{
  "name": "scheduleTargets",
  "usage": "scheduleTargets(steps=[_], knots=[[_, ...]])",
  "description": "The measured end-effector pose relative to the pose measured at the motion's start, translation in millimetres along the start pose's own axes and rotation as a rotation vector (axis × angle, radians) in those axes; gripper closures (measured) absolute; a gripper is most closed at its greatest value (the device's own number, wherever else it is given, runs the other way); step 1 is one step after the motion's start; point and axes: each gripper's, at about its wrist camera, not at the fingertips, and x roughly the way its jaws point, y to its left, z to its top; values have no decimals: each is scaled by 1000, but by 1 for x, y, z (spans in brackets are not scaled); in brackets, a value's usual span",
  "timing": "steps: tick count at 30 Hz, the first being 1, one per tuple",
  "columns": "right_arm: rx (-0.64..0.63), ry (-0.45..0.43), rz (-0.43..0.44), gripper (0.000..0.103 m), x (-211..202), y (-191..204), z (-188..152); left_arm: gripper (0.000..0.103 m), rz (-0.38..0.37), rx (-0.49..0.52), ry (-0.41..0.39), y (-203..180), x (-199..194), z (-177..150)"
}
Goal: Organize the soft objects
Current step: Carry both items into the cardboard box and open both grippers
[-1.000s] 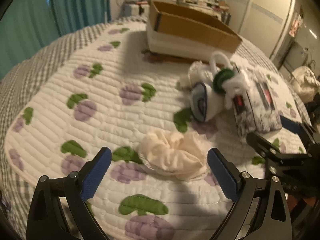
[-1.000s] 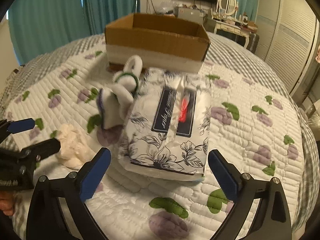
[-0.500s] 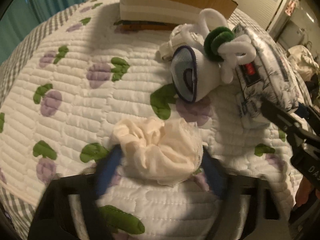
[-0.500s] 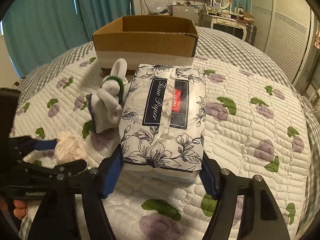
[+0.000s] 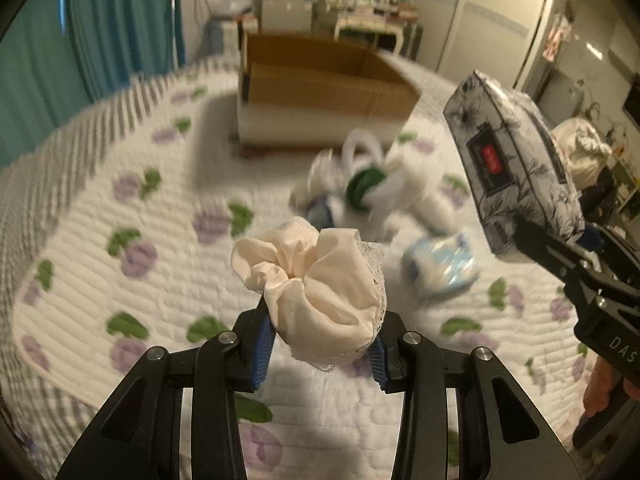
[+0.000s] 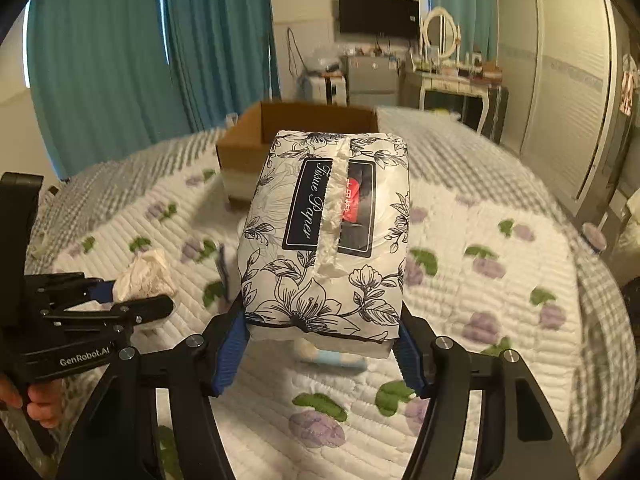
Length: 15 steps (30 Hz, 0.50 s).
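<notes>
My left gripper (image 5: 320, 354) is shut on a cream scrunchie (image 5: 316, 284) and holds it above the quilt; the scrunchie also shows in the right wrist view (image 6: 146, 276). My right gripper (image 6: 322, 354) is shut on a floral tissue paper pack (image 6: 328, 236) and holds it in the air; the pack also shows at the right of the left wrist view (image 5: 516, 168). An open cardboard box (image 5: 320, 92) stands at the far side of the bed. A white plush toy with a green band (image 5: 372, 188) and a small blue-white packet (image 5: 440, 268) lie on the quilt.
The bed has a white quilt (image 5: 160, 280) with purple and green prints. Teal curtains (image 6: 120, 60) hang at the left. A dresser with a mirror (image 6: 440, 64) and wardrobe doors (image 6: 560, 92) stand behind the bed.
Both grippers closed on their objects and lifted them off the quilt: the left on the scrunchie, the right on the tissue pack. A small blue-white packet now shows where the pack lay.
</notes>
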Motion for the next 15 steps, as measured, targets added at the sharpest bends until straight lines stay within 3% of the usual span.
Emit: scheduleTargets(steps=[8,15], knots=[[-39,-157,15,39,-33,-10,72,64,15,42,-186,-15,-31,72],[-54,-207,100,39,22,-17,156,64,40,89,-263,-9,1,156]])
